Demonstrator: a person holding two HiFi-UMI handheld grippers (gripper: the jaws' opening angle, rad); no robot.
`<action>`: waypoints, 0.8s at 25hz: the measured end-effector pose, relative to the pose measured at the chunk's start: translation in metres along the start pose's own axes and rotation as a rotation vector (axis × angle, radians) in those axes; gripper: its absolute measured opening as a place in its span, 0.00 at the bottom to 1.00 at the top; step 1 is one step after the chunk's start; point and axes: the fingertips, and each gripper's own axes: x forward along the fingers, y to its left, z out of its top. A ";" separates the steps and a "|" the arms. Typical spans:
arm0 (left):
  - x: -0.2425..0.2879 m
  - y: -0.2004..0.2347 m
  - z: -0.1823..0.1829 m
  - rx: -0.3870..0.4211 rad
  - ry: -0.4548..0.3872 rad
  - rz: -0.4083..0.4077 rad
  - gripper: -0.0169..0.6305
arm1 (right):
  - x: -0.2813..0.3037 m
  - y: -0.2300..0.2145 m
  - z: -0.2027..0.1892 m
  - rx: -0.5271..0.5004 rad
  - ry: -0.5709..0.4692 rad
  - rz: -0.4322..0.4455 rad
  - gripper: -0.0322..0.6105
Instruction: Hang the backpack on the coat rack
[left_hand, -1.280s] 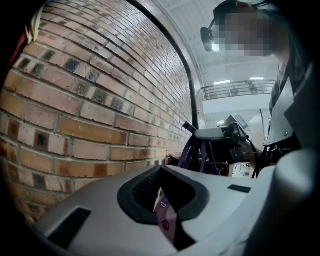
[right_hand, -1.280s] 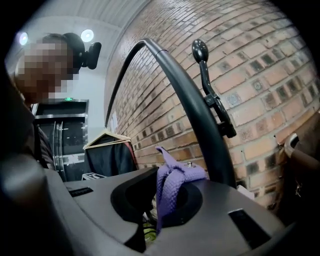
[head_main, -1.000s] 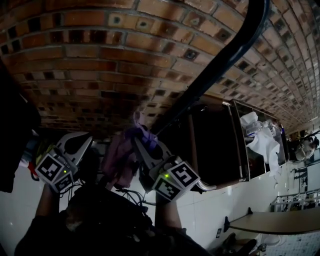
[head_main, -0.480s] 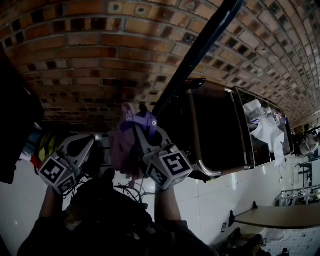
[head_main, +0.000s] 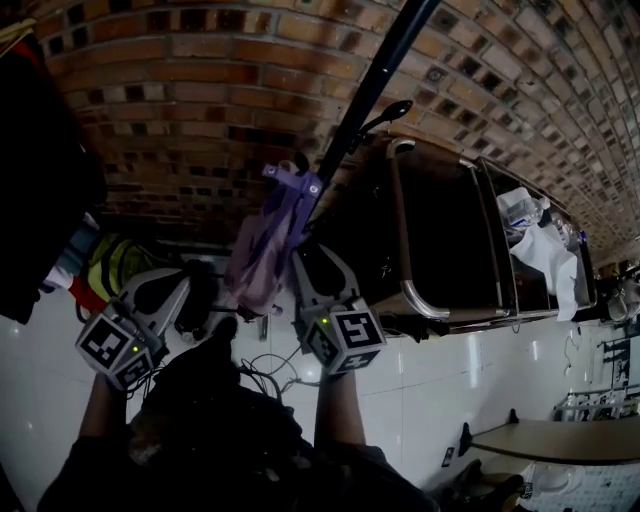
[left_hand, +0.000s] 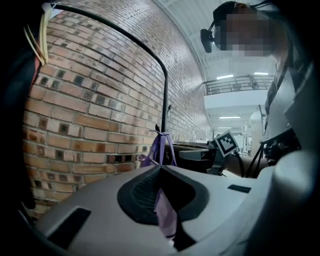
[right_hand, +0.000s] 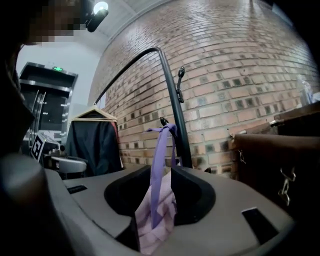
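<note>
Your right gripper (right_hand: 161, 176) has just been opening; its jaws are wide now, with the purple strap (right_hand: 158, 150) loose between them. Your left gripper (left_hand: 160, 171) pinches a fold of the backpack (head_main: 258, 262). The strap is looped over the hook (right_hand: 164, 121) on the coat rack (head_main: 372, 88). Hanging looks done. Next, release with the left and back both grippers out without snagging the strap.

backpack (head_main: 255, 268): pale lilac, purple straps (head_main: 291, 203) | coat rack (head_main: 380, 70): black | wall (head_main: 200, 90): red-brown brick
</note>
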 end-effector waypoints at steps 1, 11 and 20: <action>-0.009 -0.006 -0.002 -0.006 -0.001 0.011 0.08 | -0.010 0.001 -0.002 0.036 -0.020 0.003 0.22; -0.051 -0.040 -0.033 -0.056 0.042 0.042 0.08 | -0.070 0.025 -0.002 0.098 -0.124 0.048 0.05; -0.109 -0.068 -0.040 -0.061 0.011 0.014 0.08 | -0.101 0.089 -0.005 0.045 -0.132 0.073 0.05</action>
